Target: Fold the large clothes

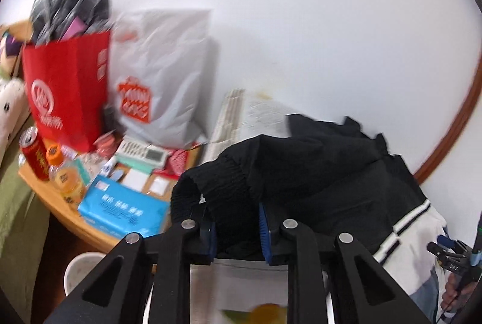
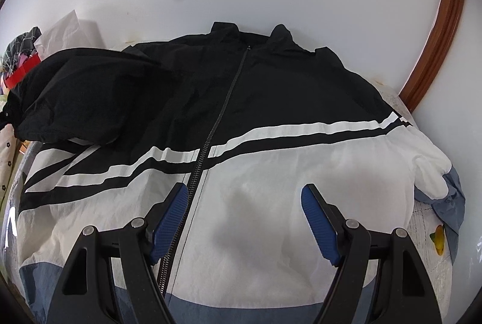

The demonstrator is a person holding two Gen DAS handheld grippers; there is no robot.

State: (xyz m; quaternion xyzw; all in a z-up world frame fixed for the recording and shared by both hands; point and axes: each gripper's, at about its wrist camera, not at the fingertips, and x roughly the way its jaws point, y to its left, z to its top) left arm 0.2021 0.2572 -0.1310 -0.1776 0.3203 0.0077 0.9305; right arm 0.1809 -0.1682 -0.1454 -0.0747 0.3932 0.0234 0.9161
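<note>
The left gripper (image 1: 236, 226) is clamping its blue pads on the black ribbed cuff (image 1: 211, 182) of the jacket's sleeve (image 2: 87, 101), which is lying folded across the chest at nine o'clock. The jacket (image 2: 271, 101) is lying zipped, front up, collar at twelve — the right gripper (image 2: 244, 218) is hovering wide over its white panel, holding nothing.

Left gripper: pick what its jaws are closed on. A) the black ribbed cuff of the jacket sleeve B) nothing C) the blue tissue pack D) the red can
A: in the left wrist view the left gripper has the black ribbed cuff pinched between its blue pads.
</note>
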